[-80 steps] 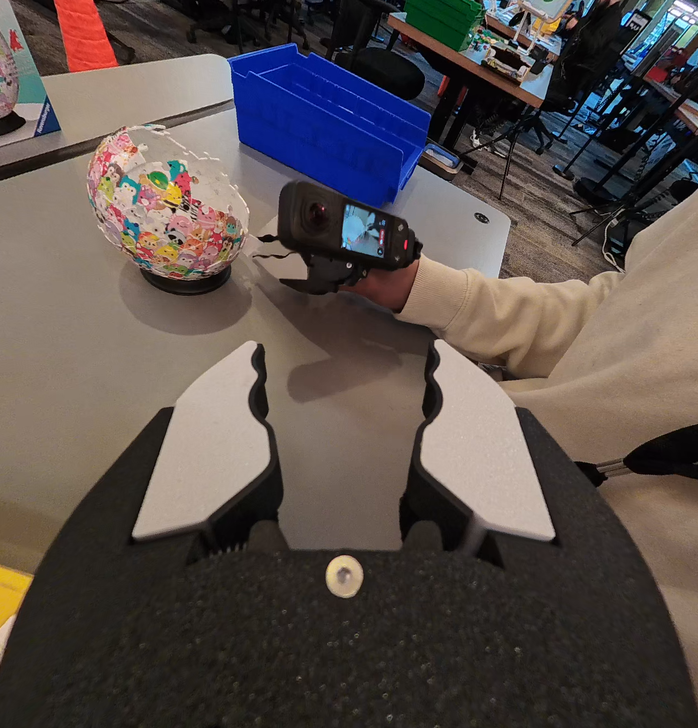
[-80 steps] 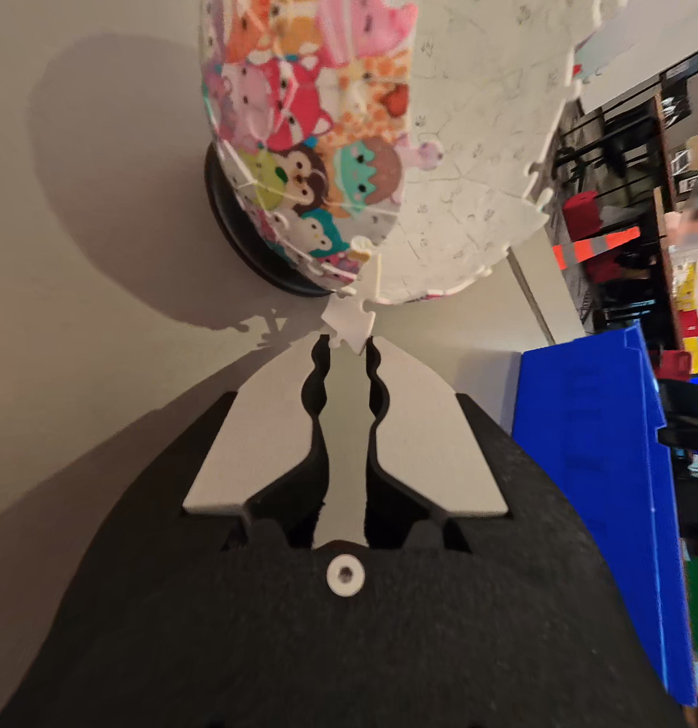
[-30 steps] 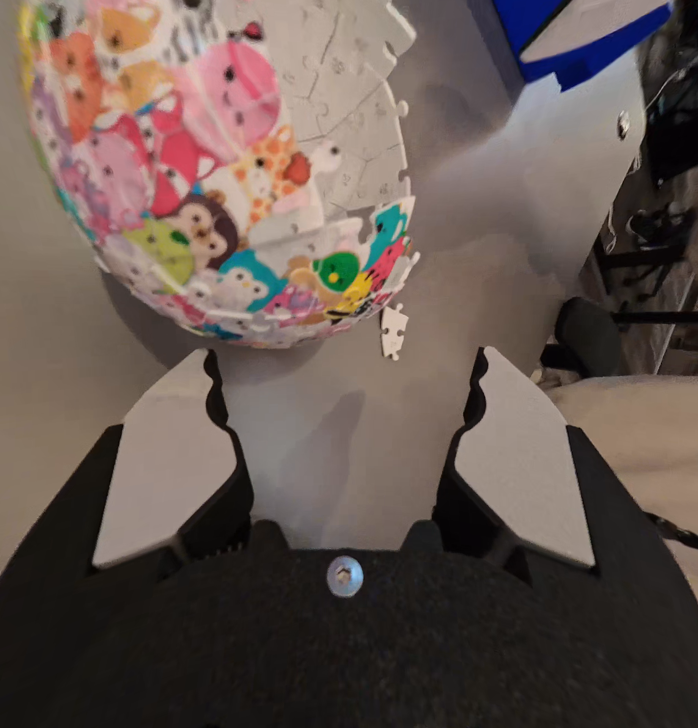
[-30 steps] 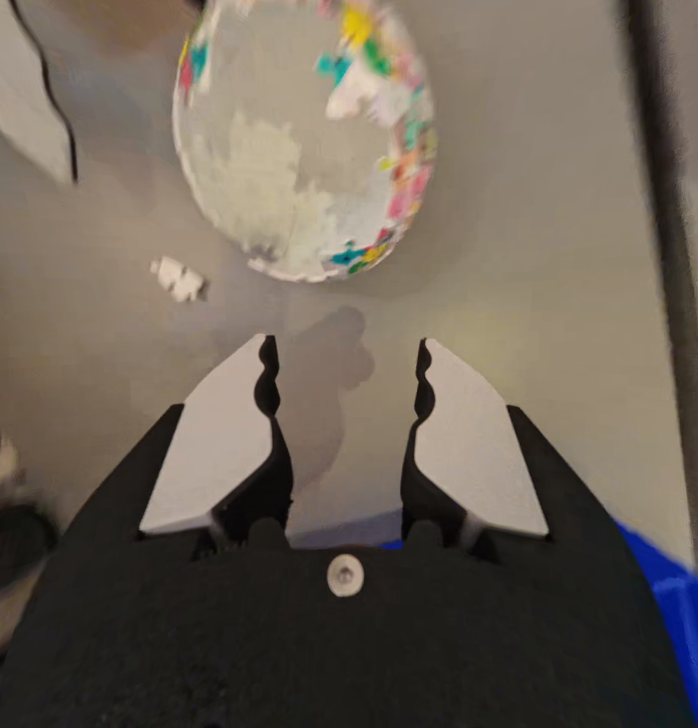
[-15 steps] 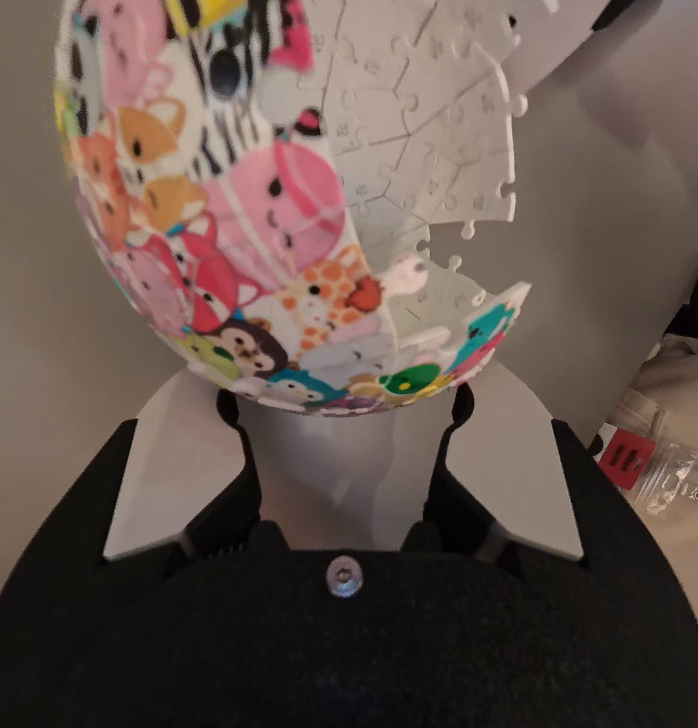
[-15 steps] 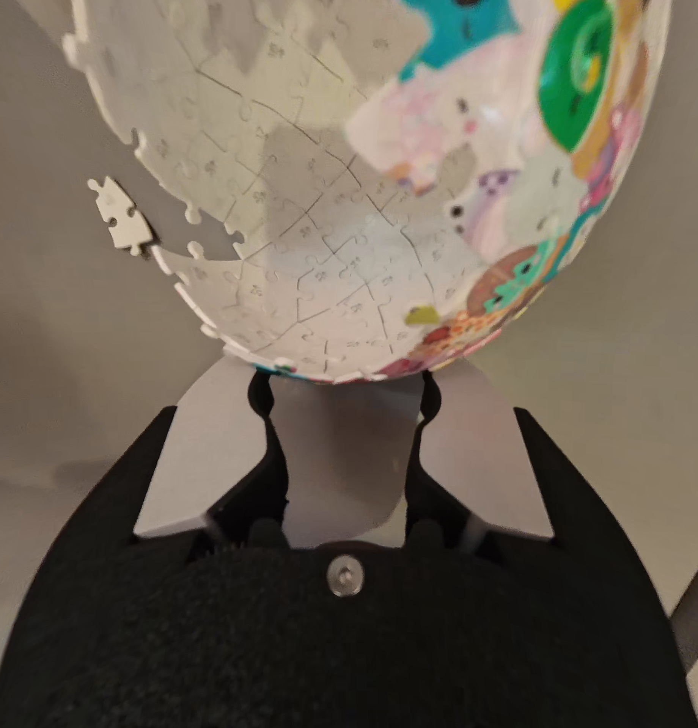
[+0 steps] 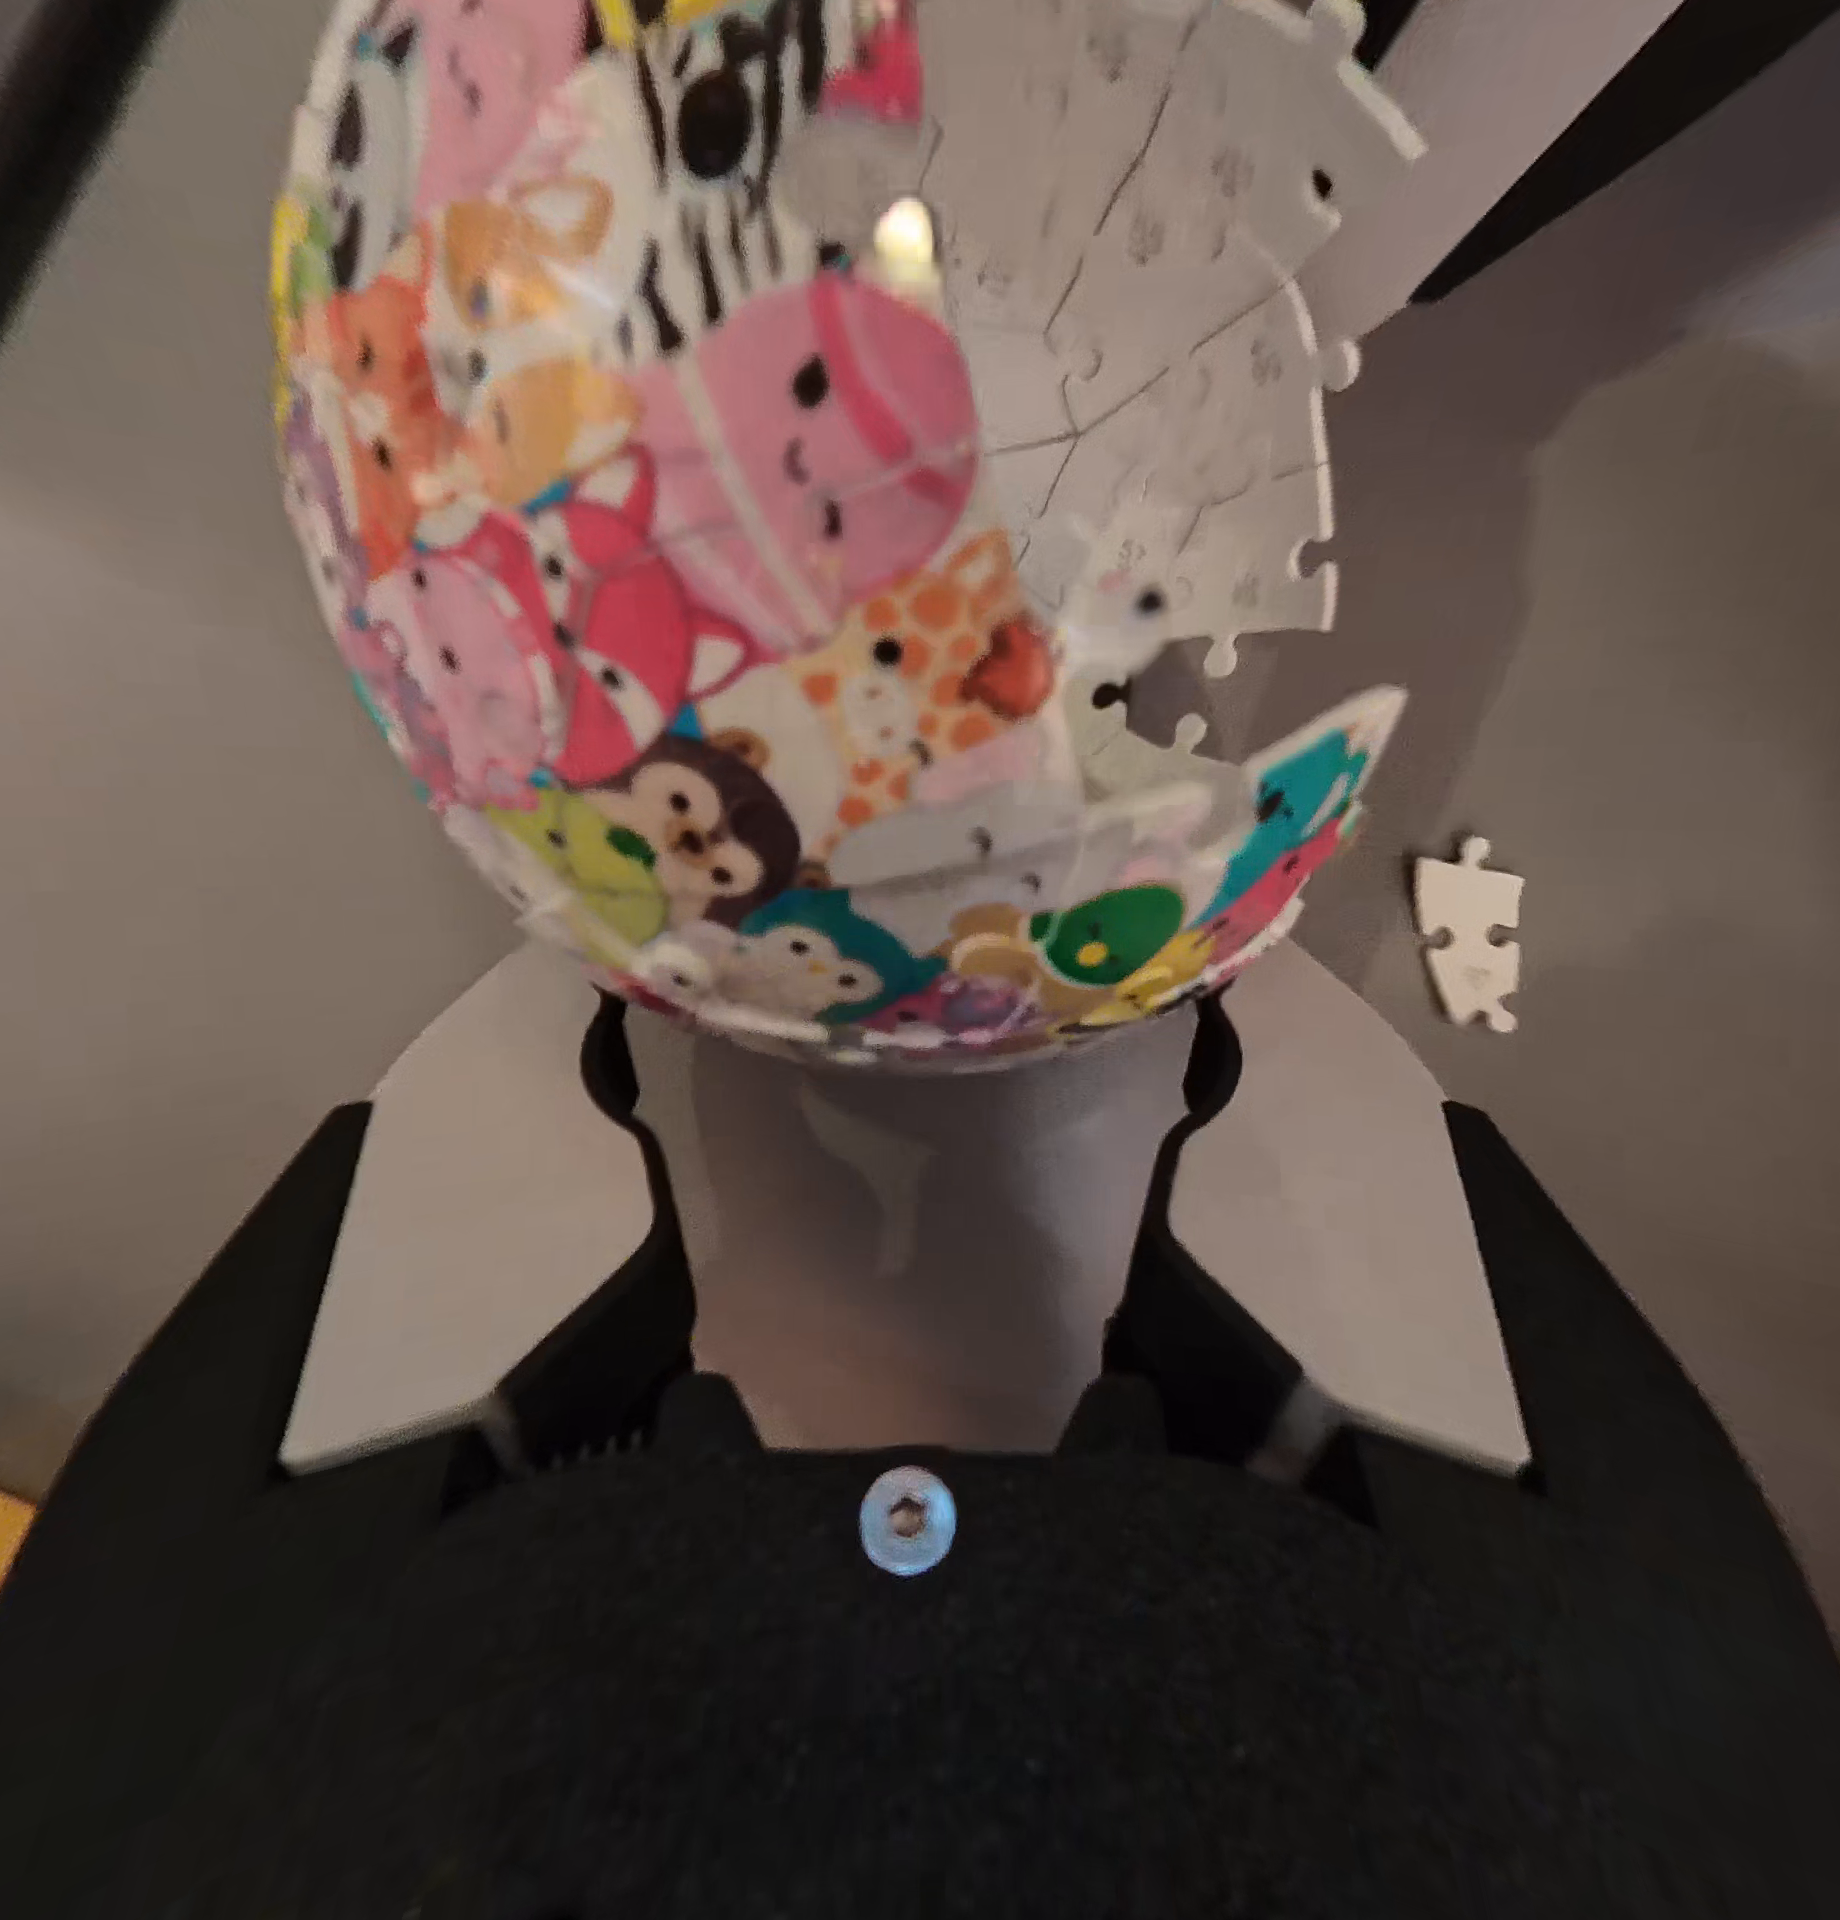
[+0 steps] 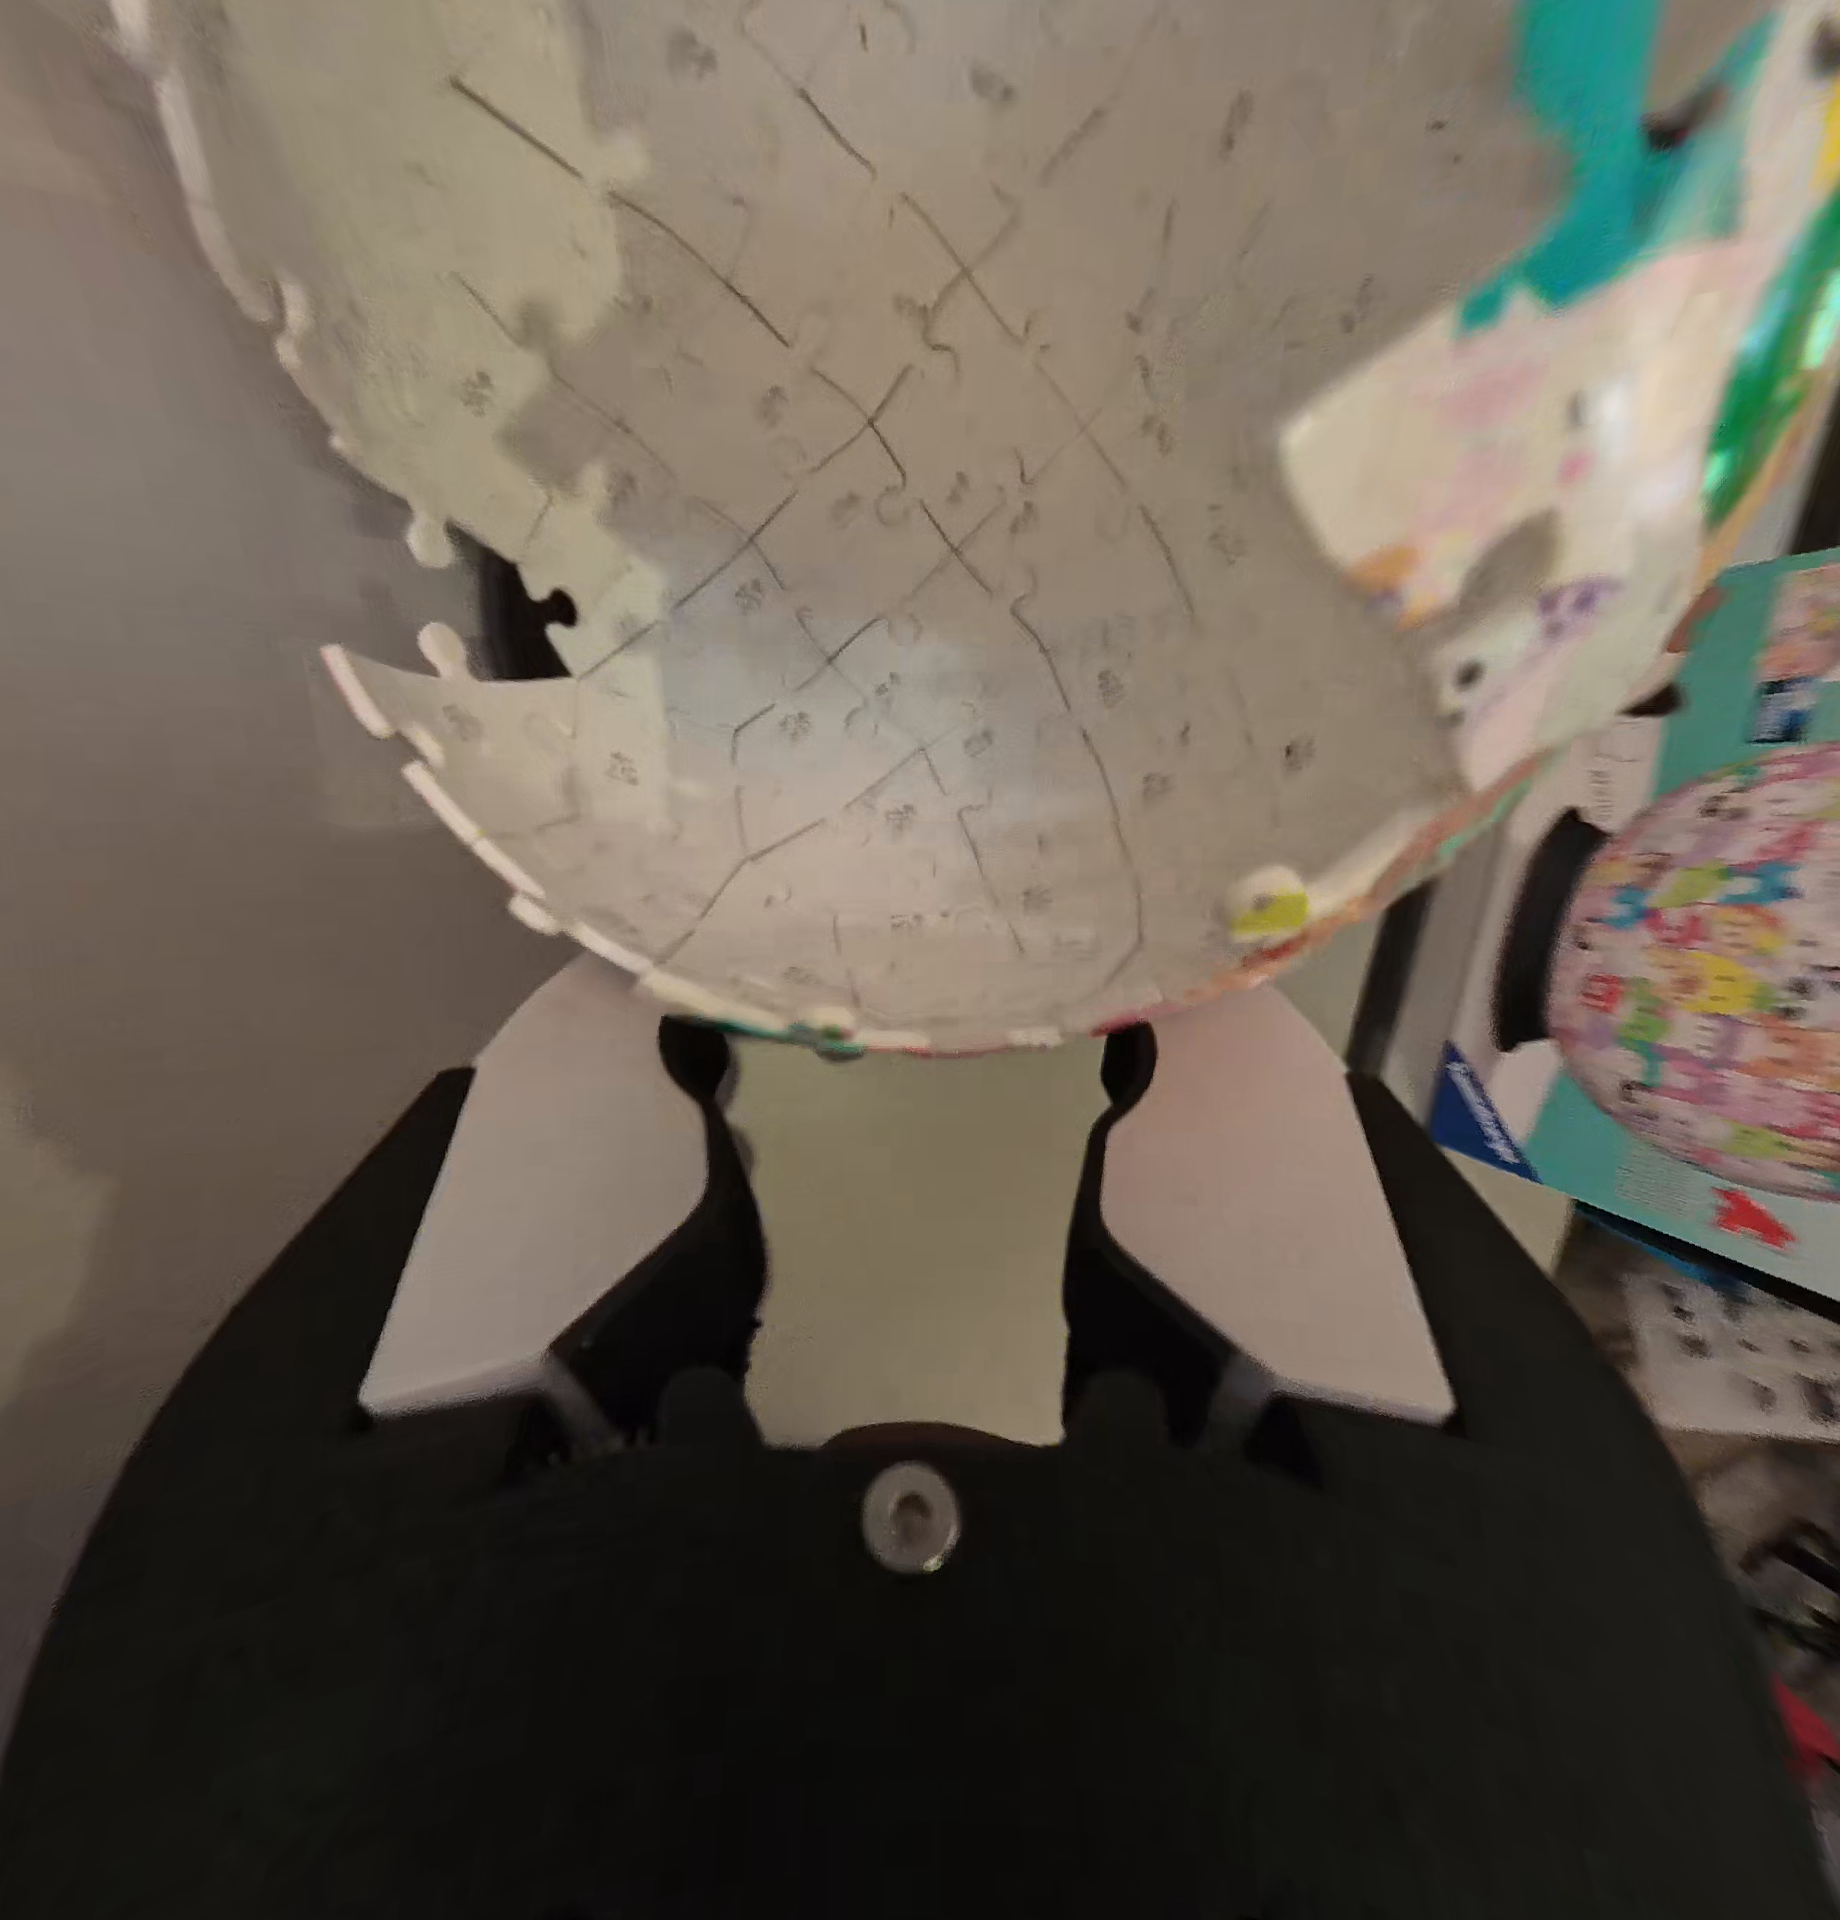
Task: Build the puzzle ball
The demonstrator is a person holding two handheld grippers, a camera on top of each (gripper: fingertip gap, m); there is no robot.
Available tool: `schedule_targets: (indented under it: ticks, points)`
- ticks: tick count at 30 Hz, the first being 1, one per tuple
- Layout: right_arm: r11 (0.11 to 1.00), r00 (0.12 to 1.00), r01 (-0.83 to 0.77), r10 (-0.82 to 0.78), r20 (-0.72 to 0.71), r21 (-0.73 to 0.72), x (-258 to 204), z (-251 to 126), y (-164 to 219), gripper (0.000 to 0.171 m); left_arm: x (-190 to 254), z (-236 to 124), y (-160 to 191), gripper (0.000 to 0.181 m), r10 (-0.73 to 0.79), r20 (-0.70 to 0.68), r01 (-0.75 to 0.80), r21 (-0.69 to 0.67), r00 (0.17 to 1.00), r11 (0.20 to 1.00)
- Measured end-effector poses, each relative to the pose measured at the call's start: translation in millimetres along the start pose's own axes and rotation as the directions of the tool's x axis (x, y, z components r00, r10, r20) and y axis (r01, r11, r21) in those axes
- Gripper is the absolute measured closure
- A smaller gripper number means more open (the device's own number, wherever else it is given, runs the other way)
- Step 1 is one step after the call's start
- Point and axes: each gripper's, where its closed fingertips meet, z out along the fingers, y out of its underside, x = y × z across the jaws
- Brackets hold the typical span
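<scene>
left wrist view: the left gripper [image 7: 911,1023] is spread wide, with both fingertips tucked under the lower curve of the puzzle ball [image 7: 687,540]; whether they touch the shell cannot be told. risk: the ball is an unfinished shell with an open, jagged rim at its right, so any squeeze or push near that rim could pop interlocked pieces apart. the shell shows glossy cartoon-animal print outside and plain white inside. a loose puzzle piece [image 7: 1469,933] lies white side up on the grey table [image 7: 168,831], just beside the ball, and a sideways move could knock it away. right wrist view: the right gripper [image 8: 911,1039] is likewise wide apart and holds nothing, its tips under the ball's [image 8: 895,520] white inner side. a notch in the rim marks a missing piece. the puzzle box [image 8: 1726,935] stands near, to the right; opposing pushes from both tools could tip the ball.
</scene>
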Motion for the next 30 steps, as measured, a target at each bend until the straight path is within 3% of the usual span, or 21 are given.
schedule_targets:
  ticks: [5, 10, 23, 30]
  points:
    - [0.999, 0.978, 0.026, -0.032, -0.207, -0.028, 16.2, 7.9, 2.7, 0.099, -10.9, -5.0, -10.8, 0.077, 0.073, 0.191, -0.097, 0.118, 0.979, 0.988]
    - [0.991, 0.916, 0.101, -0.127, -0.381, -0.086, 29.6, 12.9, 9.2, 0.104, -15.7, 4.6, -9.2, 0.078, 0.121, 0.289, -0.165, 0.134, 0.95, 0.977]
    - [0.972, 0.878, 0.133, -0.207, -0.432, -0.195, 28.4, 12.7, 19.1, 0.097, -11.2, 6.9, -10.8, 0.087, 0.157, 0.324, -0.226, 0.189, 0.933, 0.956]
    - [0.97, 0.876, 0.119, -0.203, -0.438, -0.211, 22.6, 9.1, 25.4, 0.101, -3.6, 7.5, -10.5, 0.08, 0.159, 0.308, -0.224, 0.188, 0.938, 0.956]
